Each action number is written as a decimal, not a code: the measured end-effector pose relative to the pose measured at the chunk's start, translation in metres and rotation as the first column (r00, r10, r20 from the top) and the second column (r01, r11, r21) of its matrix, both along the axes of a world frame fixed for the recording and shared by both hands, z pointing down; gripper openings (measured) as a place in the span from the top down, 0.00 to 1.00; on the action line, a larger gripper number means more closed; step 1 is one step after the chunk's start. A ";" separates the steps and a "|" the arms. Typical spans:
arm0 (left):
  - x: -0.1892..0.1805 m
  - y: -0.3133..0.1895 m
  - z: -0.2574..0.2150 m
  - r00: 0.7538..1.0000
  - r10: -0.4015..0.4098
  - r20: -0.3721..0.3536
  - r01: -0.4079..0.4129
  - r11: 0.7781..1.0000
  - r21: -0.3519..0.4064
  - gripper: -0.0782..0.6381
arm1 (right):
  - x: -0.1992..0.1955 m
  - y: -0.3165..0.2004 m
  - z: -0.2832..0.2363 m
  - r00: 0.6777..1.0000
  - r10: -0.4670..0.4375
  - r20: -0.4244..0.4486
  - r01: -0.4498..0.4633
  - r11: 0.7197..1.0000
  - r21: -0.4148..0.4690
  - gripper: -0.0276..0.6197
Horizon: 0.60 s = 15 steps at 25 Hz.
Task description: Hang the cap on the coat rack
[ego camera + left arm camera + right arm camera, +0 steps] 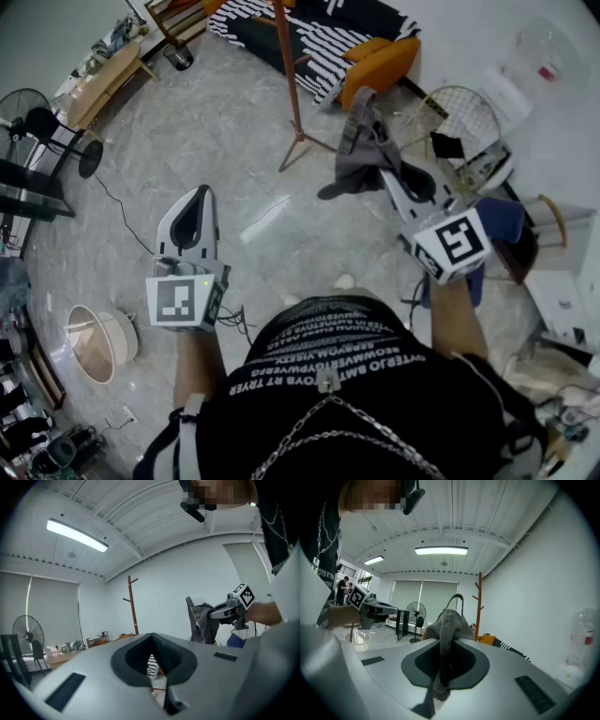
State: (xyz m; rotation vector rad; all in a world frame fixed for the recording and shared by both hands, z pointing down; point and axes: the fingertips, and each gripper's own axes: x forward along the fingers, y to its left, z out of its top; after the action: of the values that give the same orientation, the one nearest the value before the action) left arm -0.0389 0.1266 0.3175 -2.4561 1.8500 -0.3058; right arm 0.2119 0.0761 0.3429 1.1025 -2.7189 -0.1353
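Right gripper [387, 176]: jaws closed on the cap [361, 155], pads pinching a narrow band of its fabric. The cap is grey, a soft washed cloth, crumpled and drooping from the jaw tips, with a thin strap arching above its crown in the right gripper view. It hangs in the air, clear of the coat rack [291, 75]. Left gripper [199, 193]: jaws drawn together at the tips, nothing between them; their dark ribbed inner faces form a teardrop-shaped hollow. It is held well apart from the right gripper, to its left. The coat rack is a slim reddish-brown pole with short angled pegs and splayed feet, standing ahead of both grippers, nearer the right one. The floor [187, 150] beneath the grippers is glossy grey stone-patterned tile.
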 end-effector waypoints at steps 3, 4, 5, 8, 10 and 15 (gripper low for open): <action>-0.003 0.011 -0.003 1.000 0.022 0.006 -0.022 1.000 -0.009 0.89 | -0.012 0.011 -0.003 1.000 0.000 0.006 0.000 1.000 -0.014 0.93; -0.007 0.016 -0.003 1.000 0.027 0.011 -0.027 1.000 -0.010 0.89 | -0.017 0.016 -0.005 1.000 0.002 0.012 -0.002 1.000 -0.015 0.93; -0.014 0.022 -0.003 0.999 0.029 0.015 -0.029 1.000 -0.010 0.89 | -0.023 0.022 -0.007 1.000 0.004 0.024 -0.004 1.000 -0.013 0.93; -0.040 0.041 0.001 1.000 0.021 -0.003 -0.022 1.000 -0.006 0.89 | -0.044 0.044 -0.012 0.998 0.012 0.060 -0.012 1.000 -0.008 0.93; -0.048 0.051 0.006 1.000 0.024 -0.013 -0.024 1.000 -0.012 0.89 | -0.051 0.056 -0.011 0.997 0.019 0.069 -0.019 1.000 -0.012 0.93; -0.061 0.064 0.013 0.999 0.046 -0.012 -0.046 0.999 -0.010 0.89 | -0.062 0.074 -0.008 0.997 0.036 0.075 -0.035 0.999 -0.006 0.93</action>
State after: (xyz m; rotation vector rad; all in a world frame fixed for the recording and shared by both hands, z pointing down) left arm -0.1000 0.1910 0.3308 -2.5082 1.7983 -0.3008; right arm 0.1496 0.1501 0.3345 1.1767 -2.7618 -0.0837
